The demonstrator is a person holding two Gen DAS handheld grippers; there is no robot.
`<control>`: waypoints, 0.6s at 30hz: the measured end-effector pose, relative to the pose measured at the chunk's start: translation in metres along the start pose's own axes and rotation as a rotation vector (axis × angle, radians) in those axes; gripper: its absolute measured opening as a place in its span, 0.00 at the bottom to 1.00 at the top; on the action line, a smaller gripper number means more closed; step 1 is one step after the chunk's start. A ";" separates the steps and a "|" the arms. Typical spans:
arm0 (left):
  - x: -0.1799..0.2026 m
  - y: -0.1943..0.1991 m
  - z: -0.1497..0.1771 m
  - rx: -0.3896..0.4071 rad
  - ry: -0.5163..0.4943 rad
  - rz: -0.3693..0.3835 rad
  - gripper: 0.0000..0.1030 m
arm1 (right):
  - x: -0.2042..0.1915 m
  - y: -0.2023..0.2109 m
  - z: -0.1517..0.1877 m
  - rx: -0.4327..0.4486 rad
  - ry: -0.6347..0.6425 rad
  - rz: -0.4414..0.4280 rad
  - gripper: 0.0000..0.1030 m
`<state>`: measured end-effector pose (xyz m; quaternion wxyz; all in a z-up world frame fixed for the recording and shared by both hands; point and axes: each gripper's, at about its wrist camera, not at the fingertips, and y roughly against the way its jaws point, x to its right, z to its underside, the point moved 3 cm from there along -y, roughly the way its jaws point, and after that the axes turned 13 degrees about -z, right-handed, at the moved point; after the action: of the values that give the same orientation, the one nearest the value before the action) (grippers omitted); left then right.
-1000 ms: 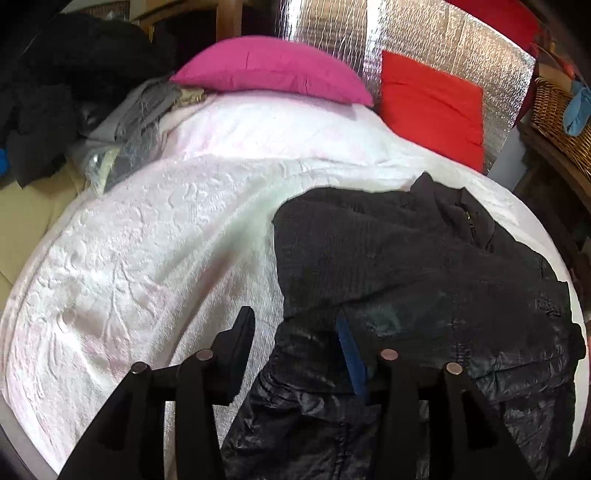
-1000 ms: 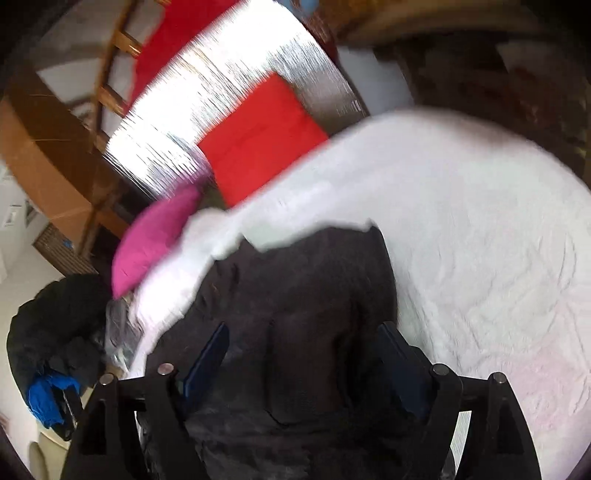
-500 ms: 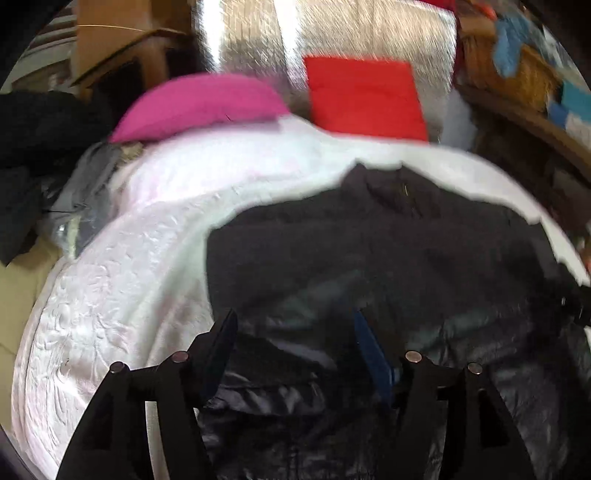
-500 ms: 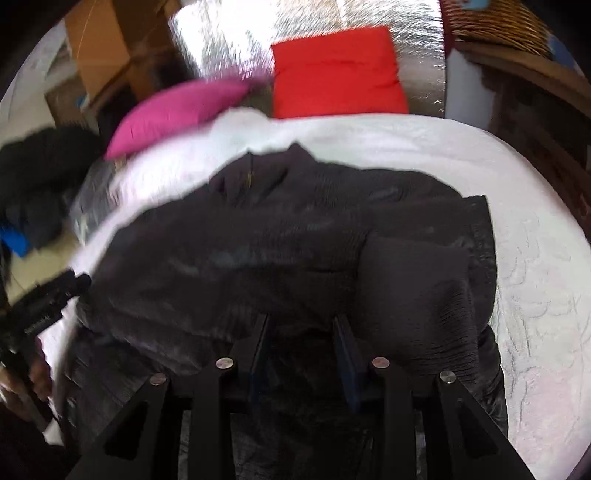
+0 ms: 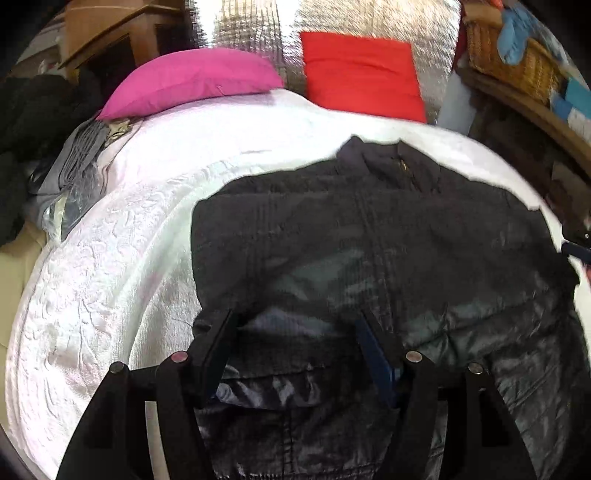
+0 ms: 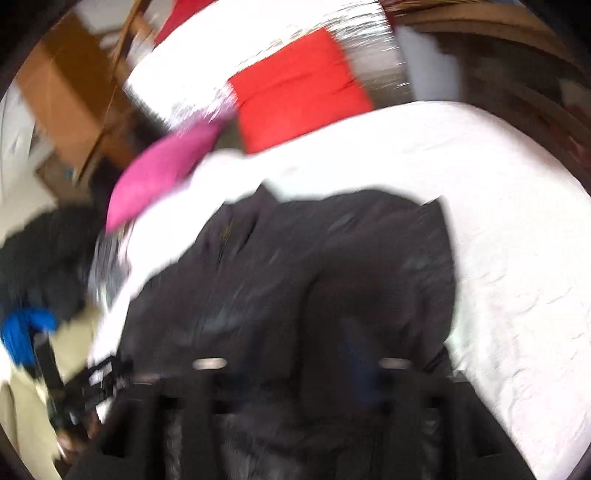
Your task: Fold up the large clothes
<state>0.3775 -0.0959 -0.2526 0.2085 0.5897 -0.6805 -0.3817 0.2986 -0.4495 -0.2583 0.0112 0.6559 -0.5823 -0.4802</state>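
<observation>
- Since a second ago my left tongs (image 5: pixel 295 328) have slid from the jacket's left edge to over its shiny lower half, and the jaws have just been opening; they now stand wide, jacket fabric beneath and between them, pads not pressing on it.
- My right tongs (image 6: pixel 306 343) pinched narrow half a second back and have just been opening again; that view is badly smeared, so I read them as wide from the spread of the two arms, with dark cloth under them and nothing clearly held.
- Black jacket (image 5: pixel 369 236) lies spread on the white bed (image 5: pixel 110 258), collar (image 5: pixel 388 162) towards the pillows, one side folded in over the body in the right view.
- Pink pillow (image 5: pixel 192 77) and red cushion (image 5: pixel 362 74) sit at the head of the bed, against silver foil (image 5: pixel 251 26); compared with a second ago they appear more centred in the left view.
- Grey clothes (image 5: pixel 74 158) are heaped off the bed's left edge.
- A wicker basket (image 5: pixel 517 62) stands at upper right.
- At far right of the left view a dark bit of the other tool (image 5: pixel 576 240) now shows.
</observation>
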 end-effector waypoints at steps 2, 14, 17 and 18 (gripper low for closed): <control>-0.003 0.000 -0.003 0.005 0.030 0.012 0.68 | 0.013 0.004 -0.009 0.046 -0.029 0.004 0.76; 0.016 -0.012 -0.003 -0.011 -0.018 -0.050 0.70 | 0.035 -0.038 -0.016 -0.100 0.023 0.116 0.23; 0.012 -0.012 -0.004 -0.016 0.011 -0.042 0.70 | 0.037 -0.020 -0.019 -0.047 0.023 0.131 0.20; 0.011 -0.012 -0.005 -0.015 0.018 -0.048 0.71 | 0.039 -0.016 -0.021 -0.036 0.015 0.141 0.20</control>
<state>0.3863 -0.1075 -0.2604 0.2100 0.6077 -0.6613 -0.3864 0.3183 -0.4861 -0.2805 0.0609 0.6166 -0.6182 -0.4838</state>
